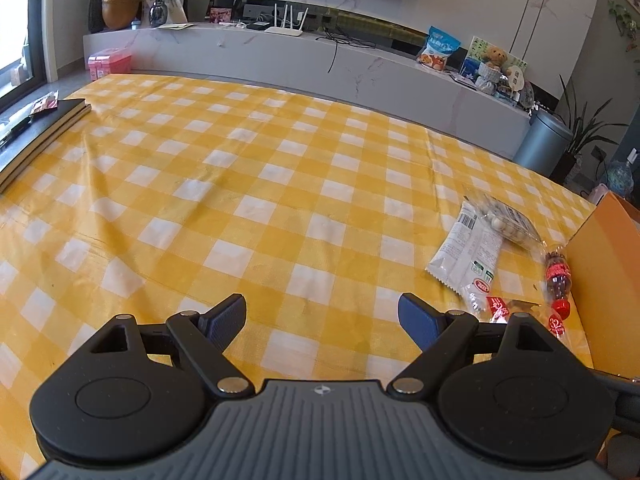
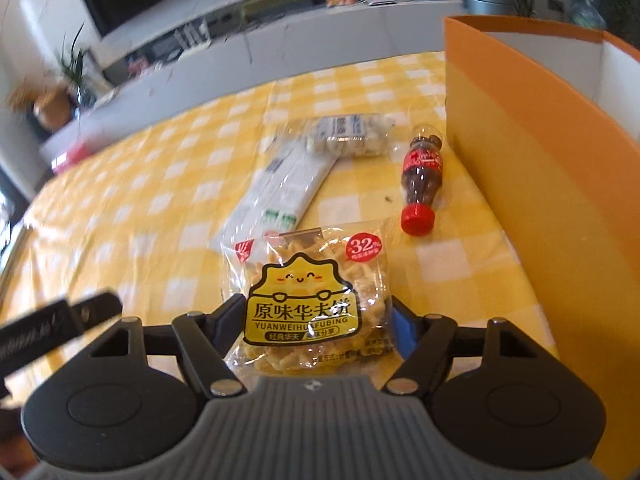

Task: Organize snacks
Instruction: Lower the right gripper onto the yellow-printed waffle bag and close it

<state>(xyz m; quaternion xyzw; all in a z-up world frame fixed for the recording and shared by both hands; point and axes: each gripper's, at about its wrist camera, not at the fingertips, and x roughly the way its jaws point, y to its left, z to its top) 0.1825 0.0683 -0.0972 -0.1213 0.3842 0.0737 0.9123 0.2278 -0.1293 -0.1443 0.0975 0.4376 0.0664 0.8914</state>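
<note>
Right gripper [image 2: 316,320] is clamped on a clear waffle pack [image 2: 310,300], pads pressing both sides; the pack's lower edge is hidden behind the gripper body. Yellow label reads "原味华夫饼 / YUANWEIHUAFUBING", a red badge says "32" with smaller print too blurred to read. Left gripper [image 1: 322,320] is spread wide with nothing between its fingers, over bare yellow checked tablecloth [image 1: 240,184].

Beyond the waffle pack in the right wrist view: a long white snack pack [image 2: 280,196] with a barcode and green marks, text unreadable; on its far end lies a clear bag of pale round pieces [image 2: 348,138], label blurred. Small cola bottle [image 2: 420,178] lies on its side, red cap toward the camera, red label, script too soft to read, just beside an orange box [image 2: 520,152] with white inner walls, cut off at the right edge. Box interior not visible.

Left wrist view shows the same pile at right, waffle pack mostly hidden behind the gripper. Dark notebooks [image 1: 44,128] at left edge, cut off. Blue snack bag [image 1: 438,50] on the far white TV bench [image 1: 280,50], print illegible
</note>
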